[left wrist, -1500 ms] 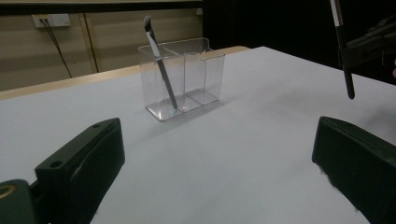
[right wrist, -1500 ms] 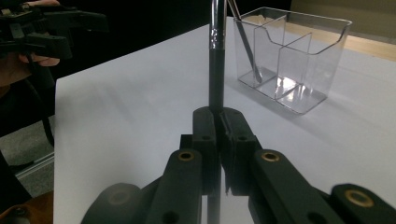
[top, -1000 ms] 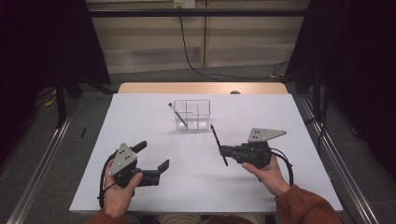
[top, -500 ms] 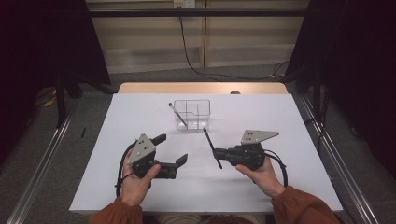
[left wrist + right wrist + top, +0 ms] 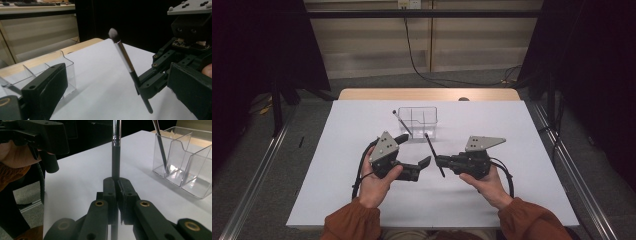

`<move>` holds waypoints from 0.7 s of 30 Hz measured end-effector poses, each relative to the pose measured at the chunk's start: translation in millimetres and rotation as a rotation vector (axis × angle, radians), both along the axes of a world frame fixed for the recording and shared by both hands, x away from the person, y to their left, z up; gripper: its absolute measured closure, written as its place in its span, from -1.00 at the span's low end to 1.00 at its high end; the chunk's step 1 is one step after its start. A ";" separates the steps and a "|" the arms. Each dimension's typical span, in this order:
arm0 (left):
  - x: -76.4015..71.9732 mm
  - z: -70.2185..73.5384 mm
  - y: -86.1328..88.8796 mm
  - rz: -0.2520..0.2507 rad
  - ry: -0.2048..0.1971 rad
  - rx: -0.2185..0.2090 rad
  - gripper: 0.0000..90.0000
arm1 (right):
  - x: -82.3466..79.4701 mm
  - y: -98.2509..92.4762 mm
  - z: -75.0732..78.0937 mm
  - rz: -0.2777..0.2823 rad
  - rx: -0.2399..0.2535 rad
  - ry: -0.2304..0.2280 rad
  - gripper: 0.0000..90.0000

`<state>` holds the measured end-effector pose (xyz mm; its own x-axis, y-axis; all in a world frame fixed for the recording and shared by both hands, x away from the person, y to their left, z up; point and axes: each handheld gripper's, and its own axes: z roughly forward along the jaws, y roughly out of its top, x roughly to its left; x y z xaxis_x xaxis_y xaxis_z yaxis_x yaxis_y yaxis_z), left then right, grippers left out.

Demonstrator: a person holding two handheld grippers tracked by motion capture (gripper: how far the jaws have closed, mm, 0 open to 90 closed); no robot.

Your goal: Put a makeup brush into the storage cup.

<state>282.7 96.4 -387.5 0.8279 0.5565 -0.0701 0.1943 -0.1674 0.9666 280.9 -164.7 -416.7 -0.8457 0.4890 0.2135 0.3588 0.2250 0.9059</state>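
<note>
A: Status of the right gripper [image 5: 438,160]?

B: It is clenching one brush [image 5: 434,155] low on the handle, near the middle of the table [image 5: 337,195]; the brush is standing almost upright, bristles up and leaning toward the far side.

A: And the left gripper [image 5: 424,161]?

B: It is hanging released, jaws apart, just left of that brush and not touching it.

A: Risks?

B: In my judgement, the left jaws are sitting close enough that a sideways drift could knock the brush and twist it in the narrow grip. Carrying it to the organizer [image 5: 418,121], a tilted handle could catch a divider wall and tip the light box.

A: Count?

B: Two brushes: one being held, a second brush [image 5: 402,123] leaning in the organizer's left compartment. One clear organizer, at the far middle. Two grippers.
</note>
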 end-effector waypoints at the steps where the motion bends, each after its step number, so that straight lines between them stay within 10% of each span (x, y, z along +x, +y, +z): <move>1: 0.9 -0.9 -2.2 0.002 0.004 0.001 -0.93 | -0.1 0.6 -0.9 0.000 0.000 0.000 0.89; 16: 2.5 -8.8 -14.6 -0.003 0.011 0.013 -0.74 | -1.3 1.5 -3.9 -0.015 -0.003 -0.002 0.89; 21: -0.3 -9.8 -16.2 0.002 0.006 0.019 -0.27 | -2.6 3.6 -6.3 -0.002 -0.010 0.004 0.89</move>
